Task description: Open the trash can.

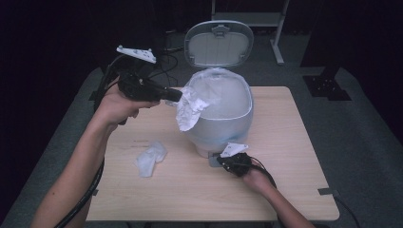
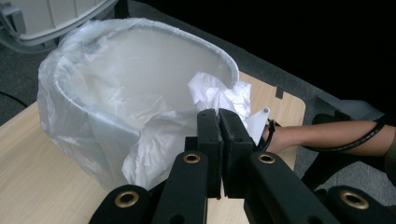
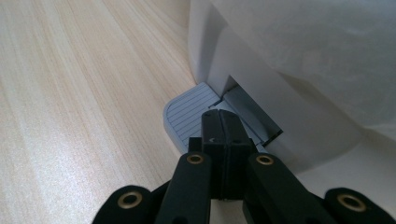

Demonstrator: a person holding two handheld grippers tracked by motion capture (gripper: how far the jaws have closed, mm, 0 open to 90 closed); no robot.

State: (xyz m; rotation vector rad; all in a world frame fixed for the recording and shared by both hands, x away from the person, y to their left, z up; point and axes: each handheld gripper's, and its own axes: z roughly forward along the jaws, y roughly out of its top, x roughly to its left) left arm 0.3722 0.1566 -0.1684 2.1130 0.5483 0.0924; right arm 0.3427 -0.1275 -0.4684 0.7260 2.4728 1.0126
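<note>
A grey pedal bin [image 1: 223, 121] with a clear liner stands mid-table, its lid [image 1: 218, 45] raised. My left gripper [image 1: 178, 95] is shut on a crumpled white paper [image 1: 190, 111], which hangs over the bin's left rim. In the left gripper view the closed jaws [image 2: 218, 114] pinch the paper [image 2: 215, 93] just above the liner-covered rim [image 2: 88, 107]. My right gripper [image 1: 223, 161] is shut and holds nothing. Its tips [image 3: 219, 114] rest on the bin's ribbed foot pedal [image 3: 187, 114]. A second crumpled paper [image 1: 151, 157] lies on the table to the bin's left.
The wooden table [image 1: 190, 194] has bare surface in front of the bin and to its right. Cables trail from both grippers. A metal stand [image 1: 275, 28] is on the dark floor behind the table.
</note>
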